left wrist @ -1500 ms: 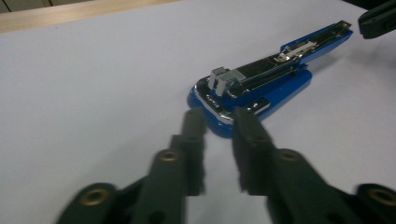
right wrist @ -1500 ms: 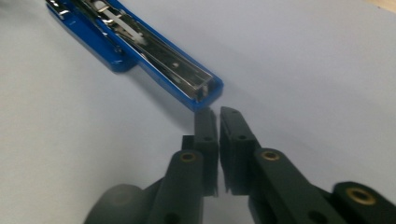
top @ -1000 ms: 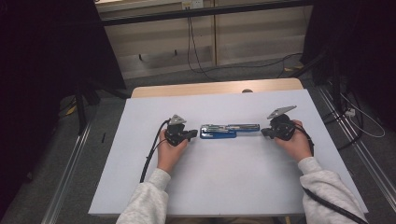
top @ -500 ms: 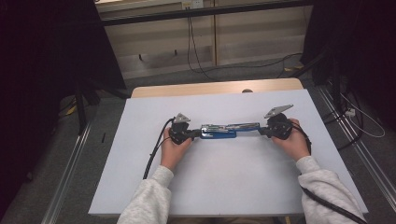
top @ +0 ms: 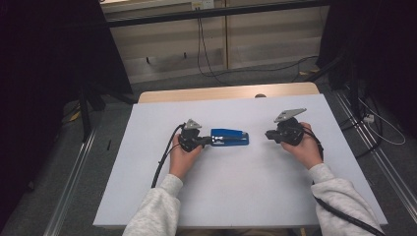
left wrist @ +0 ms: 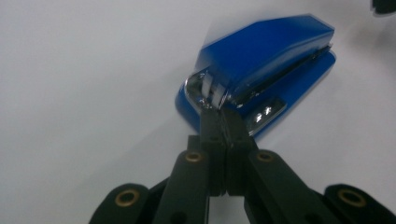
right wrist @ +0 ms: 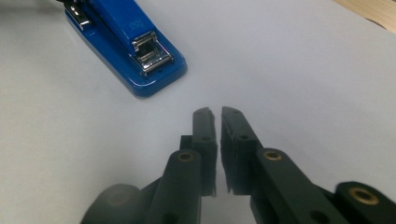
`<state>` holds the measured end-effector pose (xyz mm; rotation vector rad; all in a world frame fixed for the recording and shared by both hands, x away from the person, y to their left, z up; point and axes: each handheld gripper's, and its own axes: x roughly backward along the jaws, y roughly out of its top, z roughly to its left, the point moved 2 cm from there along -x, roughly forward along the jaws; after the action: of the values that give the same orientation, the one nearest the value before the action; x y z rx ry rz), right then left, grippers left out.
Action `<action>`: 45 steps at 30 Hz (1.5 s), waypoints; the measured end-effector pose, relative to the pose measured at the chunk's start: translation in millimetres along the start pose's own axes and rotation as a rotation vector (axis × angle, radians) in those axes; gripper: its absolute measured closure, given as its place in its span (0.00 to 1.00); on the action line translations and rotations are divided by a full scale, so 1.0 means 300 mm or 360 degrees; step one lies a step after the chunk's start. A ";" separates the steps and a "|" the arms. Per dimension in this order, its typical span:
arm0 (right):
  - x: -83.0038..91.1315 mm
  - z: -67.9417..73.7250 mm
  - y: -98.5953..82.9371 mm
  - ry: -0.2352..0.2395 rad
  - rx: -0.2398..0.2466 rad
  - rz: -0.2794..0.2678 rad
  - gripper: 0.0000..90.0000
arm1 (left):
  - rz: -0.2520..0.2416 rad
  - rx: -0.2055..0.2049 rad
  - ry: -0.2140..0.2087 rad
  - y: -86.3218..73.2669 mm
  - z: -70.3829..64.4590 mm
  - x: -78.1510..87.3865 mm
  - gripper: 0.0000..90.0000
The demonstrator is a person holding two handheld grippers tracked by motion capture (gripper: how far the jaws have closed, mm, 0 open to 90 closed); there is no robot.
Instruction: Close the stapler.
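We pinch the blue stapler (left wrist: 261,70) shut in our left gripper (left wrist: 223,122) mid-surface — right gripper (right wrist: 215,113), jaws nearly closed, empty; goal unclear.

The plain white rectangular bench (top: 236,191) has a light wood strip along its 12 o'clock edge. On it lies a glossy blue plastic stapler (top: 230,137) with shiny silver metal parts. The left black jointed tongs (left wrist: 223,122) and the right black jointed tongs (right wrist: 215,112) carry brass-coloured rivets. The person's sleeves (top: 157,211) are light grey. The floor (top: 59,162) is dark grey.
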<state>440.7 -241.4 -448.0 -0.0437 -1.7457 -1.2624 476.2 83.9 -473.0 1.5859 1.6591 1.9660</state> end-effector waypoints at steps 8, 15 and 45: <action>-0.002 0.004 -0.006 0.0030 -0.0052 -0.0016 0.69 | -0.0023 0.0036 0.0016 0.003 0.004 0.009 0.93; 0.030 0.034 -0.012 0.0079 -0.0107 -0.0059 0.49 | -0.0054 0.0050 -0.0026 0.001 -0.002 0.074 0.57; 0.189 0.154 -0.125 0.0150 -0.0123 -0.0069 0.20 | -0.0198 0.0019 -0.0013 -0.162 0.006 0.416 0.16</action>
<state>359.8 -250.3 -436.5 0.0091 -1.6247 -1.3420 398.1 185.5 -434.2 1.4546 1.7249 1.8898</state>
